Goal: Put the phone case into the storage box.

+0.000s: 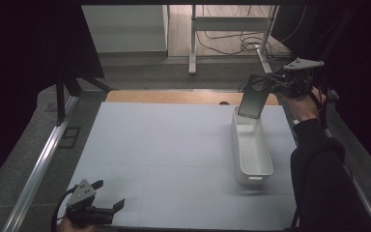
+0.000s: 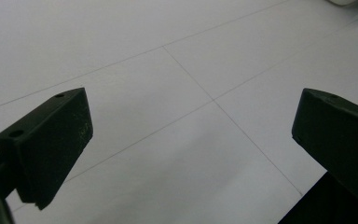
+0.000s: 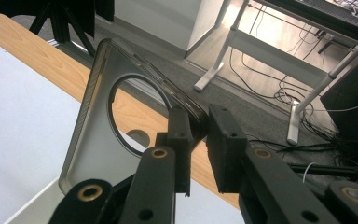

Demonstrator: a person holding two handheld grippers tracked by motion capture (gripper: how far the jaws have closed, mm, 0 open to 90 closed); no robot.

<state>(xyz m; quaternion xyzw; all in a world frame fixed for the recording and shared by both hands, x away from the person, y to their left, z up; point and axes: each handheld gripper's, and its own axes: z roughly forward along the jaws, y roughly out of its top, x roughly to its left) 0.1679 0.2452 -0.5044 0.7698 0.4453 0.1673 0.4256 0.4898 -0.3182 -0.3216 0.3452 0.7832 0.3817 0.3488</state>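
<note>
Nearest to me, at about seven o'clock on the white table (image 1: 164, 145), my left gripper (image 1: 110, 195) rests low with its jaws spread wide and nothing between them; the left gripper view looks along them at bare tabletop, so that hand is idle and free. Farther out, at about four o'clock from the table's middle, the long white bin (image 1: 251, 145) stands with its length running away from me, and I can see nothing in the part of its inside that shows. Beyond it, at about two o'clock, my right gripper (image 1: 269, 86) is held up above the far end of the bin, clenched on the edge of a clear phone case (image 1: 252, 99); in the right gripper view the pads pinch the case's rim (image 3: 193, 119) just beside its ring-shaped cutout, and the case hangs tilted, its lower end over the bin's far end and not touching it as far as I can tell. I judge the step in hand to be carrying the case to the bin, with the drop not yet made. The next move calls for bringing the case down so its lower corner clears the near wall and sits inside the rim, then letting go only once it is low enough not to bounce or tip out; the grip is thin, on one edge, so I should keep my wrist steady.
</note>
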